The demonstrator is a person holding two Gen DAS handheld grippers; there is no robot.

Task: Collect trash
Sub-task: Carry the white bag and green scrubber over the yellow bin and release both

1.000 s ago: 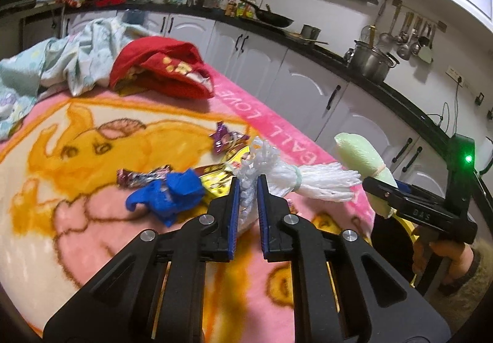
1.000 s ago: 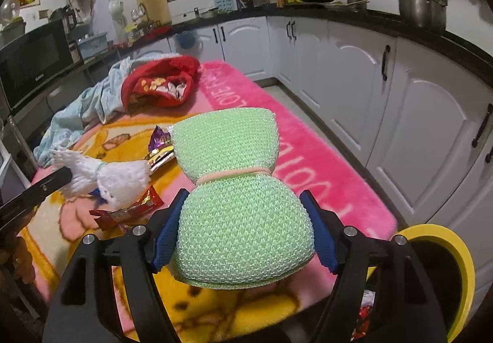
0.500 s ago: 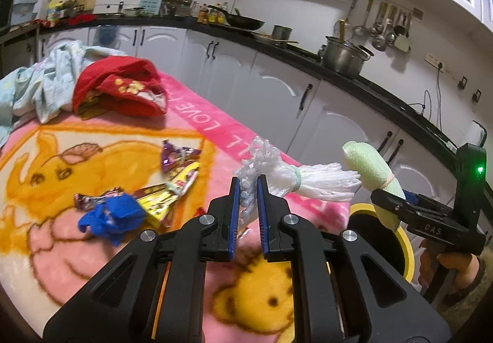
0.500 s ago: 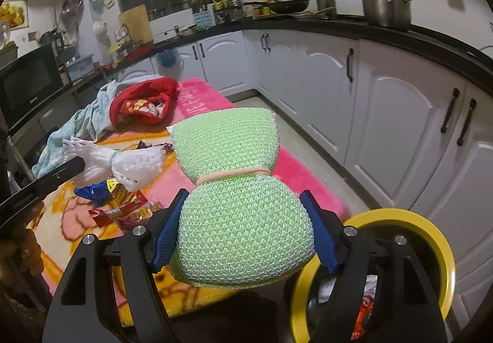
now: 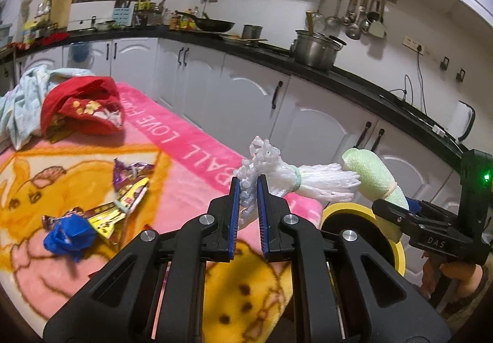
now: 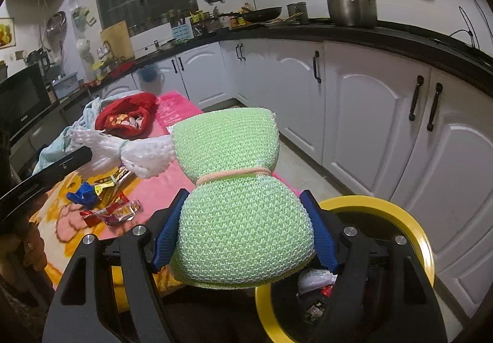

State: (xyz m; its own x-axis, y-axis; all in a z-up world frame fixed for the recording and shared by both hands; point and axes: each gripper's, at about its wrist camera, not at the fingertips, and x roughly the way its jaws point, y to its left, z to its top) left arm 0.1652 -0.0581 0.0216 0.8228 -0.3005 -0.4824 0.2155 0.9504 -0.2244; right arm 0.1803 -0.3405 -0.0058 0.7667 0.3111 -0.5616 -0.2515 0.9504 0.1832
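1. Blanket [image 5: 191, 155] first, the big pink one with cartoon animals that covers the table. Trash still lies on it, so the job is not over.
2. Bin next: the black bin with a yellow rim [image 6: 422, 238] stands on the floor just past the blanket's edge. Some wrappers are already inside it, so part of the job looks done.
3. Green net puff [image 6: 243, 219], tied in the middle with a band. The right claw [image 6: 243, 238] is clamped on its fat lower half and holds it up in the air, near the bin and a bit to one side of the opening.
4. White net bundle [image 5: 289, 176], also tied with a band. The left claw [image 5: 246, 204] is pinched tight on one end of it. It hangs over the blanket's edge, close to the bin but not over it yet.
5. Small stuff left behind: shiny snack wrappers [image 5: 129, 192] and a crumpled blue scrap [image 5: 69, 232] lie together on the blanket. I think these come after the two puffs go in.
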